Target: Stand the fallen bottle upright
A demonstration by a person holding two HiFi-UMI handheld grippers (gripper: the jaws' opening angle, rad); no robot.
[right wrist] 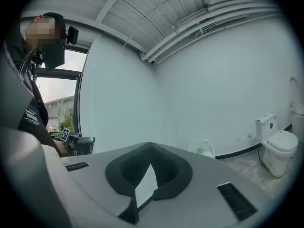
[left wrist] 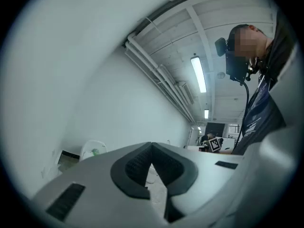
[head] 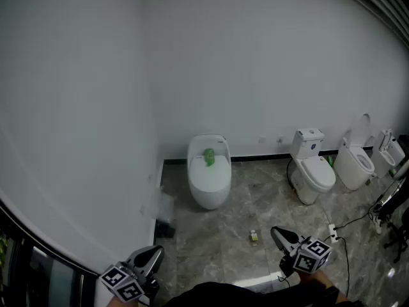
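The room is lit evenly and coolly, and the white wall [head: 255,62] is rendered flat grey-blue with hardly any shadow. A fluorescent ceiling tube [left wrist: 198,74] is seen glowing in the left gripper view, with little glare. Daylight is admitted through a window [right wrist: 59,103] in the right gripper view, slightly washed out. Barrel distortion is shown in all 3 views (straight lines bow near the edges), and both gripper views are ringed by dark vignetting. The green bottle [head: 209,157] is rendered small and soft.

Green bottle [head: 209,157] on toilet [head: 208,194]: too small, pose unclear. Small floor object [head: 254,236] unidentifiable.
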